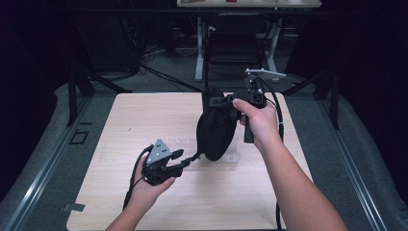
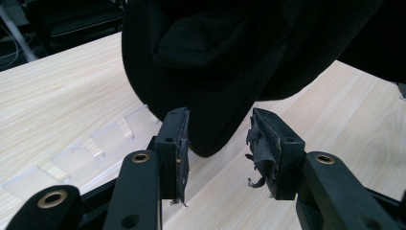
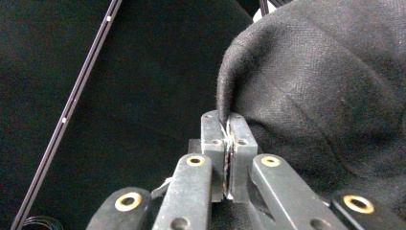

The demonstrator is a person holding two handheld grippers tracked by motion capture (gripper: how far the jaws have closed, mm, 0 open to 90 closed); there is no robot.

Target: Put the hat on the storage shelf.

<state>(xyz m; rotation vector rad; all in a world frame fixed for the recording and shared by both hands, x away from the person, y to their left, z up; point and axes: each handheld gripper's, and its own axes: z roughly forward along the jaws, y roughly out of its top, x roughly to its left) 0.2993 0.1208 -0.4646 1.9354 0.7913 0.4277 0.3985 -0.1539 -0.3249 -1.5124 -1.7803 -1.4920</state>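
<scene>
Left tool [image 1: 188, 159], near 6 o'clock on the tabletop [image 1: 144, 120]: jaws apart, clamping nothing, tips just beside the lower end of a black cloth [image 1: 216, 130]. Right tool [image 1: 230, 102], toward 1 o'clock: jaws together, clamped on the cloth's upper edge; cloth hangs at centre, lower end near a clear plastic strip [image 2: 95, 143].

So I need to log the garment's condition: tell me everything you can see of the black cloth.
The black cloth looks like a matte woven fabric, folded and bunched, with a seam or flap showing in the left gripper view. It hangs above the table, its rounded lower end near the wood. The right gripper is shut on its upper edge. The left gripper is open just short of its bottom, not touching.
</scene>
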